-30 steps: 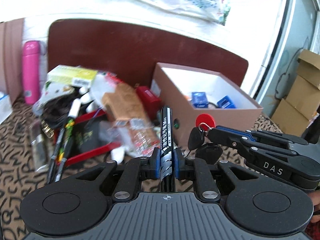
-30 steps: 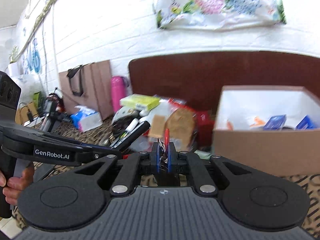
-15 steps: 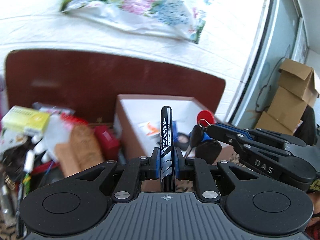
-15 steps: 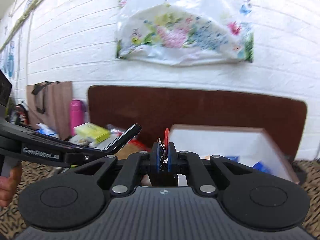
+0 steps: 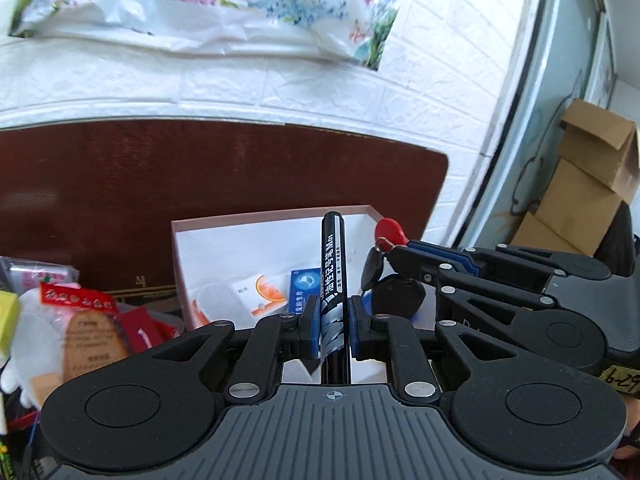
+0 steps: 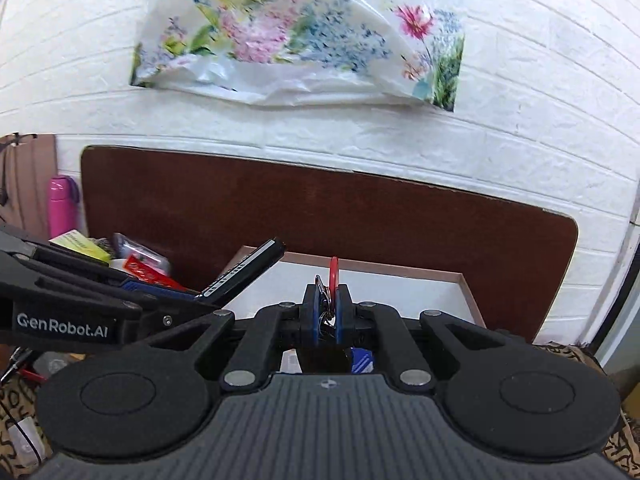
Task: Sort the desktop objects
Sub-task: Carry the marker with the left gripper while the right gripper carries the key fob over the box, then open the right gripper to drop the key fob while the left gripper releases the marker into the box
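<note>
Black marker [image 5: 333, 264] clamped upright in left tongs [image 5: 334, 322]; right tongs [image 6: 327, 312] pinch keys [image 6: 326, 300] above box [image 6: 466, 292].

The lower end of the black marker [image 5: 333, 264] is hidden behind the left gripper's [image 5: 334, 316] body, and the printing on its barrel is too small to read. The key bunch [image 6: 329, 300] in the right gripper [image 6: 328, 312] is mostly covered by the jaws, only its red tag and a dark fob showing, while the box [image 5: 276, 216] has its floor and near wall blocked by both tools. At the counter's left edge the pile of packets [image 5: 80, 320] is motion-blurred and cut by the frame.
</note>
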### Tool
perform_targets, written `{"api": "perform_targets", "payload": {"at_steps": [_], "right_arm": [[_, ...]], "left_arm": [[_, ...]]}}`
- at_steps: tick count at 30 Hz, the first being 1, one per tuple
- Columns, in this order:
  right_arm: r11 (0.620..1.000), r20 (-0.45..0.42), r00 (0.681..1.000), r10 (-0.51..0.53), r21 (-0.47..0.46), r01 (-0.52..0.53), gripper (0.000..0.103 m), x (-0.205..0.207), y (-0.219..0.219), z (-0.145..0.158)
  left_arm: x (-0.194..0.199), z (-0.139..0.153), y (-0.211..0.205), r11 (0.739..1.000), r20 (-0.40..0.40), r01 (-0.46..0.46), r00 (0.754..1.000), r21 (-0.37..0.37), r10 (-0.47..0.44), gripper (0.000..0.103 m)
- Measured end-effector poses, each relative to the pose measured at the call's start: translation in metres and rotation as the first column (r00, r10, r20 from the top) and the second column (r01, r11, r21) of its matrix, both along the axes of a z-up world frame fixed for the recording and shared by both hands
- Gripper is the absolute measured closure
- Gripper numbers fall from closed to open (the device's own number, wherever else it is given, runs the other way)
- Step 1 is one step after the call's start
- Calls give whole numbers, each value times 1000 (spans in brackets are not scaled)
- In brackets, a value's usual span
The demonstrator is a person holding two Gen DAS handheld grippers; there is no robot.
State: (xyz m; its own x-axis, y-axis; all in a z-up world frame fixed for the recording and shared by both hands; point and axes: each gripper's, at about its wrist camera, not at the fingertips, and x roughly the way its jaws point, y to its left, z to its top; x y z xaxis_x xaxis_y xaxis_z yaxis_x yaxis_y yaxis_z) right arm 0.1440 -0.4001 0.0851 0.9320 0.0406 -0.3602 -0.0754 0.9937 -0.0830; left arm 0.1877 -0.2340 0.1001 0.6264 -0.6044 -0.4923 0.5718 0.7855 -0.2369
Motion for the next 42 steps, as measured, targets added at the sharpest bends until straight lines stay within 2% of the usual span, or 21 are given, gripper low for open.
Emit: {"api": "perform_targets", "payload": {"at_steps": [4,9,15,31,34,38,39,40,41,42], "right_arm": [[999,-48,998,-34,14,35,94,25,-15,-4],[996,-105,990,-89,0,90,94,54,-32,-10],[992,-193,973,-123,-63,113,94,90,-45,-22],[977,-357,912,-204,-129,168,94,156,-58,-56],[976,-370,906,-208,-136,169,94,160,-62,-62],[975,-370,904,-215,-133,177,94,163,-66,-61],[975,-369,904,-217,-134,179,94,163,-66,-60],[974,-365,904,-220,-136,182,94,163,-66,-60],[972,-357,906,-227,-136,190,94,163,-66,-59],[972,-350,908,-229,-133,194,93,162,-66,-58]], "left_arm": [[25,-10,-17,1000,-15,-3,1000,19,3,92],[58,-31,-37,999,-77,-4,997,55,8,92],[93,-51,-50,996,-128,-40,991,79,50,92],[139,-87,-80,982,-189,-54,978,179,89,92],[145,-90,-79,986,-233,-49,969,158,86,92],[146,-89,-82,986,-233,-50,969,162,87,91],[147,-89,-82,986,-233,-51,969,162,88,87],[146,-89,-82,986,-231,-53,969,159,89,68],[146,-88,-82,986,-228,-61,969,156,96,65],[146,-89,-81,986,-227,-71,968,153,105,52]]}}
